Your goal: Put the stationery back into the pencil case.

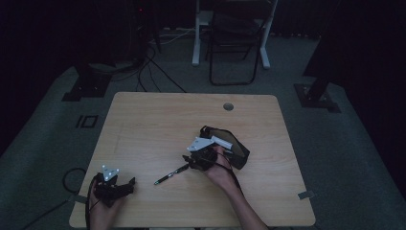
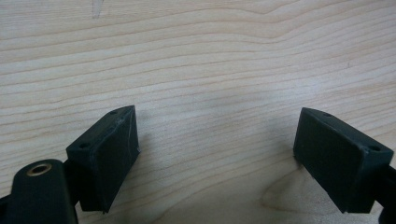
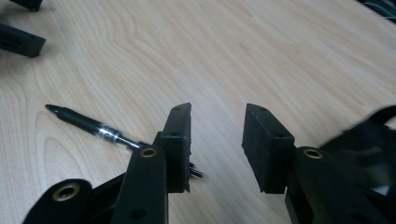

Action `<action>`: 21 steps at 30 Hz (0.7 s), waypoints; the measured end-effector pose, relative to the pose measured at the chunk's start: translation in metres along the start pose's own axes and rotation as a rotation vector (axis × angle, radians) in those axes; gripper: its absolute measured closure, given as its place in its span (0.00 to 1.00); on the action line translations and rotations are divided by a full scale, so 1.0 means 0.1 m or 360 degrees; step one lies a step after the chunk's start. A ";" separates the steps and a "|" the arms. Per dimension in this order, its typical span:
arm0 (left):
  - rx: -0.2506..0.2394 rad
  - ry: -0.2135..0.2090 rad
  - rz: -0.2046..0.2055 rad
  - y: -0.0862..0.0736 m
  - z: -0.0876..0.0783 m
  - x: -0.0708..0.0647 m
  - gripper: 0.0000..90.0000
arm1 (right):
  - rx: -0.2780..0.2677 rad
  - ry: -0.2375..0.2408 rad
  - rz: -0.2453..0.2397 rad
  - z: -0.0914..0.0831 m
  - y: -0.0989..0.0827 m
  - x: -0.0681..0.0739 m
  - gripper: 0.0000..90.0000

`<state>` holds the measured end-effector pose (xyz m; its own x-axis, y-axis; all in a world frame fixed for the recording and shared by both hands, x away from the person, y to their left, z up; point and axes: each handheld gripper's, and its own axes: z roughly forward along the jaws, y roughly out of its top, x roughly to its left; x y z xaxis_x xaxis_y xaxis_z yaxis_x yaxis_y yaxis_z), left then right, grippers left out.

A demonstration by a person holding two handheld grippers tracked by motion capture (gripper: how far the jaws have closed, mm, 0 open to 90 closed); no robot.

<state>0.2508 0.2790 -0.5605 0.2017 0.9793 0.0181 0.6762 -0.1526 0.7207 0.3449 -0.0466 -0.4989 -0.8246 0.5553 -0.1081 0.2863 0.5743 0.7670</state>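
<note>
A black pen [image 1: 171, 174] lies on the wooden table [image 1: 158, 120], tip toward the near left. My right gripper [image 1: 189, 162] sits low at the pen's rear end, in front of a black pouch [image 1: 233, 147]. In the right gripper view its jaws [image 3: 217, 112] stand open and apart. The pen [image 3: 88, 123] runs off to the left, and its tail passes behind the left jaw and just pokes into the gap, with no pad touching it. My left gripper [image 1: 128, 186] rests at the near left corner. It is wide open [image 2: 217, 112] over bare wood.
The pouch [image 3: 369, 135] lies close on the right of my right gripper. A round cable hole [image 1: 228, 106] sits near the table's far edge. A folding chair [image 1: 234, 43] and stand legs are on the floor beyond. The left gripper's jaws [image 3: 18, 39] show far off.
</note>
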 end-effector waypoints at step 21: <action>0.0000 -0.0002 -0.0002 0.00 0.00 0.00 0.16 | 0.0155 0.0238 -0.0229 0.45 -0.09 0.43 0.71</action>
<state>0.2508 0.2789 -0.5606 0.2016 0.9793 0.0164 0.6766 -0.1513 0.7207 0.3287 -0.0005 -0.5394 -0.9215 0.3721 -0.1115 0.2000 0.7005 0.6851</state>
